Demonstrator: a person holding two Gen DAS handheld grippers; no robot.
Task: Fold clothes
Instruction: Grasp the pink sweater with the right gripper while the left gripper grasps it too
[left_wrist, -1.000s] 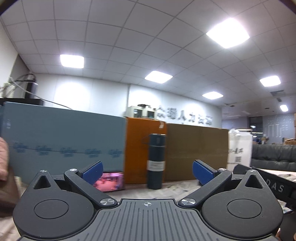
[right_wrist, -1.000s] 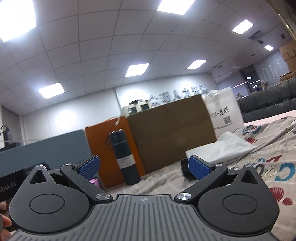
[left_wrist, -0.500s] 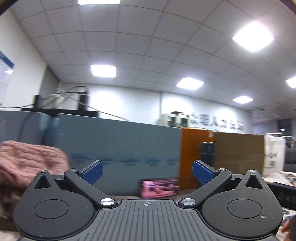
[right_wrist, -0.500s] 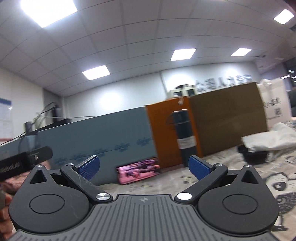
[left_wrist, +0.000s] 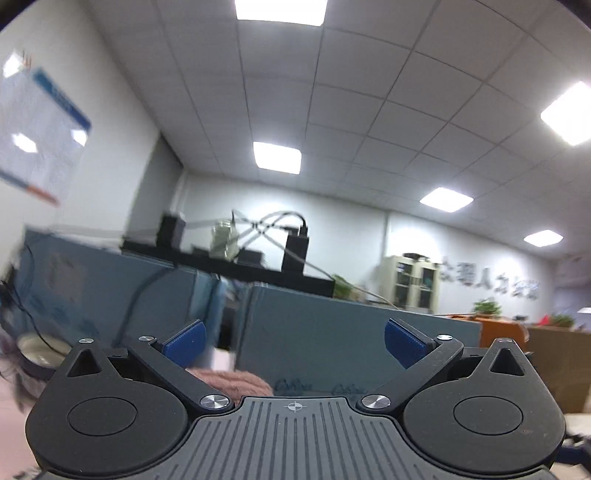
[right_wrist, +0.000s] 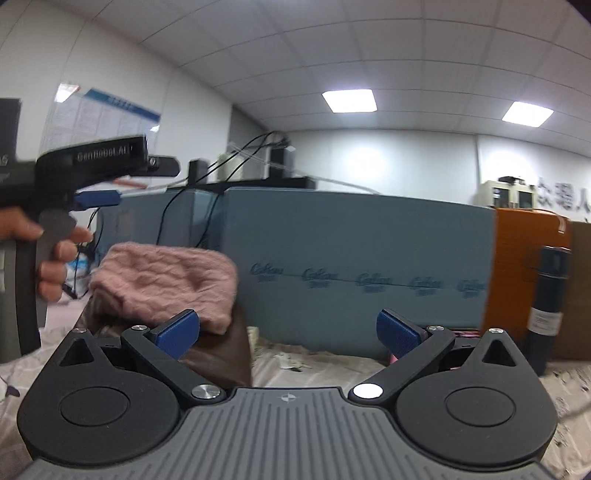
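Observation:
A folded pink knit garment (right_wrist: 166, 284) lies on top of a brown garment (right_wrist: 221, 354) at the left of the patterned table cover (right_wrist: 317, 365). My right gripper (right_wrist: 288, 336) is open, its left pad just in front of the pink pile, nothing between the fingers. In the left wrist view only the top of the pink knit (left_wrist: 229, 382) shows behind my open left gripper (left_wrist: 295, 343), which points upward at the partition and ceiling. The left gripper (right_wrist: 96, 199) also shows at the far left of the right wrist view, held by a hand (right_wrist: 51, 254).
A blue-grey partition panel (right_wrist: 351, 266) runs behind the table. An orange box (right_wrist: 524, 266), a brown cardboard box (right_wrist: 580, 295) and a dark cylinder bottle (right_wrist: 550, 306) stand at the right. Cables and black devices (left_wrist: 236, 251) sit on top of the partition.
Both grippers have swung left: the bottle and boxes slid right, and the pink and brown clothes pile came into view. Both stayed open.

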